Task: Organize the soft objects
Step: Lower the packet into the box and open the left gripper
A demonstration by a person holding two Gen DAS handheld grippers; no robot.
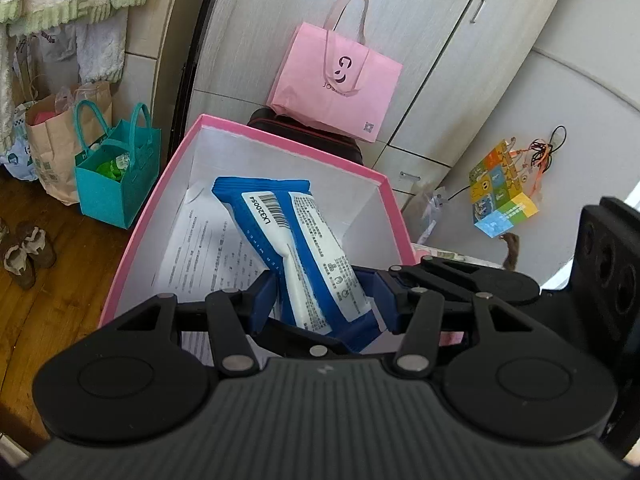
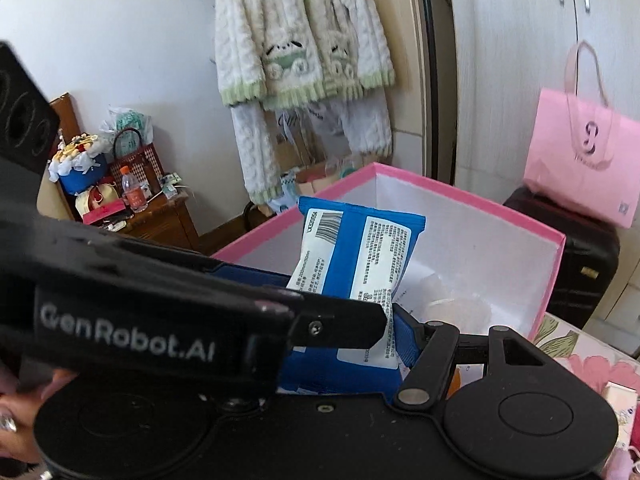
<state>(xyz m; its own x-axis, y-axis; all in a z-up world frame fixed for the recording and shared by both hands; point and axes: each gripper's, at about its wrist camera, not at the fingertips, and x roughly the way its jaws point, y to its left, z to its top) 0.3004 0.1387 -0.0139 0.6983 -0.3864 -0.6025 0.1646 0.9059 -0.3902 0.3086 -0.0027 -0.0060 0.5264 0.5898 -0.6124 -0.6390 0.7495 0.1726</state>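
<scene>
Clearly both tongs have hold of one blue-and-white wipes pack (image 1: 308, 248). The left gripper (image 1: 320, 300) has its blue pads (image 1: 262, 300) pressed on the pack's lower end, one on each side, so the pack sticks up and away from it, tilted, barcode end farthest off. The right gripper (image 2: 344, 312) grips the same pack (image 2: 360, 256) too, though the left tool crosses in front of its near finger and hides that side. Just beyond and below both sets of tongs sits an open pink box (image 1: 288, 144) with white inner walls; printed paper (image 1: 216, 256) lies on its floor. Farther past the box, a pink tote bag (image 1: 340, 84) leans on white cupboard doors (image 1: 440, 40).
</scene>
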